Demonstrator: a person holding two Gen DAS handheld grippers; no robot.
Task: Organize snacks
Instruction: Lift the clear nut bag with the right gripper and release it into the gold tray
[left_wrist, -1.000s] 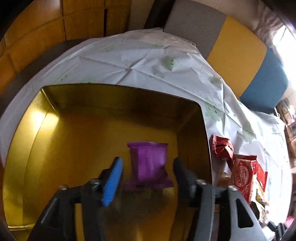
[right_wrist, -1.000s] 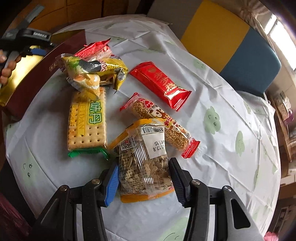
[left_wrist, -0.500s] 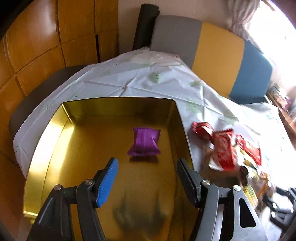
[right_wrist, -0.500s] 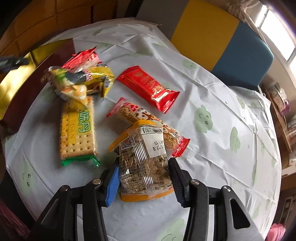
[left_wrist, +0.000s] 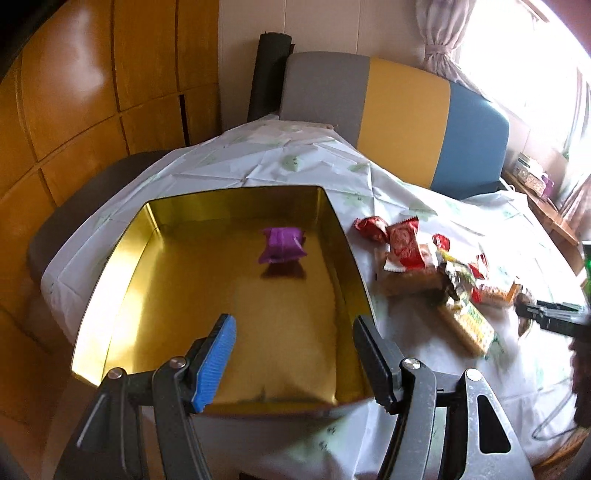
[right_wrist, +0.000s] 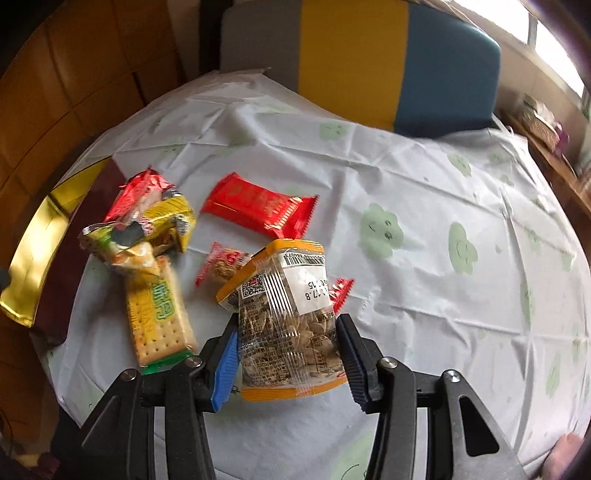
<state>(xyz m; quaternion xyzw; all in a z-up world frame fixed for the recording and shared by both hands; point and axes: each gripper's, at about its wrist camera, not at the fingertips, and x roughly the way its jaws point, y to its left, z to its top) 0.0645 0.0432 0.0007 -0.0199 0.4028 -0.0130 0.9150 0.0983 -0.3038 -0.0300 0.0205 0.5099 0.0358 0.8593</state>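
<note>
A gold tin box (left_wrist: 122, 266) sits on the table with a purple snack packet (left_wrist: 282, 244) lying inside near its far right. My left gripper (left_wrist: 293, 354) is open and empty, held above the tin's near edge. My right gripper (right_wrist: 286, 363) is shut on a clear bag of sunflower seeds (right_wrist: 291, 321) with an orange border, lifted off the cloth. On the table lie a cracker pack (right_wrist: 159, 317), a yellow and green packet (right_wrist: 147, 236), a red bar (right_wrist: 258, 206) and a red-ended nut bar (right_wrist: 221, 264). The tin's corner shows at the left of the right wrist view (right_wrist: 40, 240).
A white tablecloth with green smiley clouds (right_wrist: 424, 258) covers the round table. A grey, yellow and blue chair back (left_wrist: 399, 110) stands behind it. Wooden panels (left_wrist: 74, 92) lie to the left. The snack pile (left_wrist: 424, 266) lies right of the tin.
My left gripper has pulled back and up from the purple packet, which stays in the tin. My right gripper has closed on the seed bag and lifted it off the table.
</note>
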